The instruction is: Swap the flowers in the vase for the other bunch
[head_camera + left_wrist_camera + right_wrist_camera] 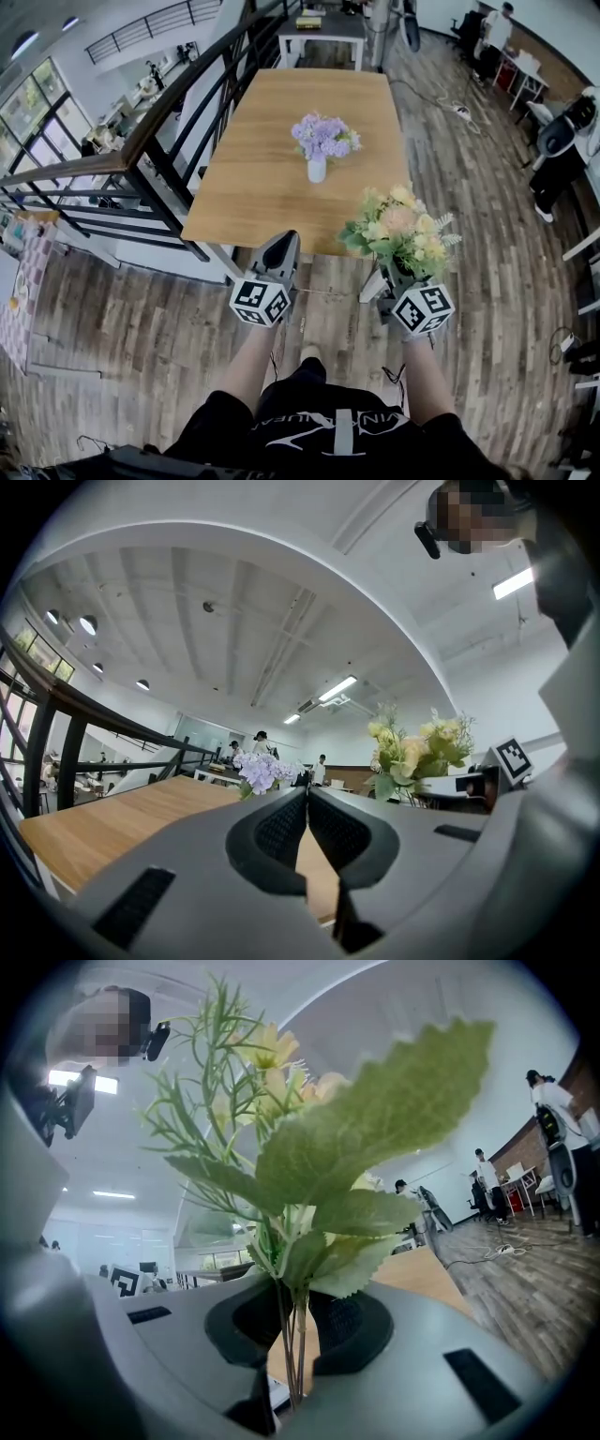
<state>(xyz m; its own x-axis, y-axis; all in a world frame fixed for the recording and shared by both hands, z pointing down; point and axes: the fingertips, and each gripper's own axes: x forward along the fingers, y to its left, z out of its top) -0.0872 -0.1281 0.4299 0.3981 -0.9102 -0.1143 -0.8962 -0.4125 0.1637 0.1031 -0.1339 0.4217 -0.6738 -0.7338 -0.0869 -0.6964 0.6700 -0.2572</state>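
While pinching the yellow bunch (pixel 401 230) by thin stems alone in the right tongs (pixel 298 1309), short of the worktop (pixel 253 183), risks a slip or tilt. Has the left tongs (pixel 307 799) pressed together, empty, and purple flowers (pixel 323 136) in the vase (pixel 317 170) mid-worktop. Shows the stem pinch only in the right gripper view, the vase only in the head view.

A lilac bunch (pixel 324 136) of small purple blossoms stands upright in a small white vase (pixel 317 171), which sits about the middle of the wooden bench (pixel 253 178). The other bunch (pixel 401 232) has yellow and peach blooms, serrated green leaves and feathery sprigs. It is off the bench, over the floor by the near right corner, held upright with its thin stems pinched between the closed right tongs (pixel 296 1327).
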